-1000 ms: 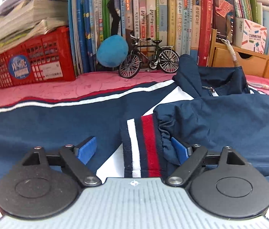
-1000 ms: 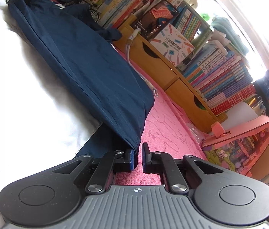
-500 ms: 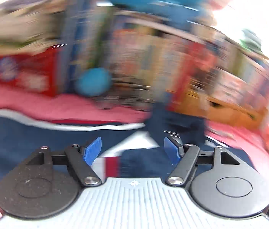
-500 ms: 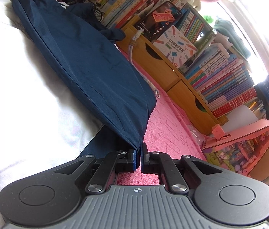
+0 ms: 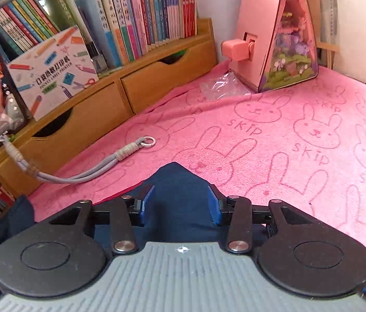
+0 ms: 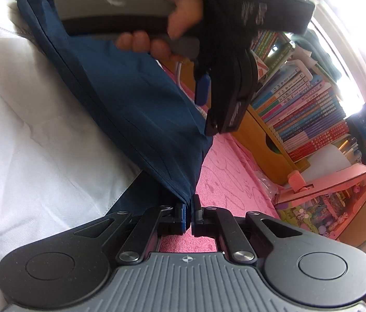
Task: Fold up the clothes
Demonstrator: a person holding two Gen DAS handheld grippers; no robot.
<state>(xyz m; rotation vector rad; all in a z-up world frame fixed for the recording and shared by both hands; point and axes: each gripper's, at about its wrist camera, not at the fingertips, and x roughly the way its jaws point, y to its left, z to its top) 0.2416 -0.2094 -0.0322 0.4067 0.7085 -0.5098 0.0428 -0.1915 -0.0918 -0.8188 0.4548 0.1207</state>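
Between the pinched-together fingers of the right claw (image 6: 190, 214) the navy jacket (image 6: 136, 104) edge is gripped; the left claw (image 5: 180, 205) is held wide apart, empty, above a navy corner.

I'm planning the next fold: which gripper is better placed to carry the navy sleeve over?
Right. The right gripper is shut on the navy sleeve's corner; the left gripper is open, holding nothing.

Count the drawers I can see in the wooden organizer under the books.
2. The left drawer sits below the label printer box; the right drawer is beside it, nearer the pink house model. More may be hidden off frame to the left.
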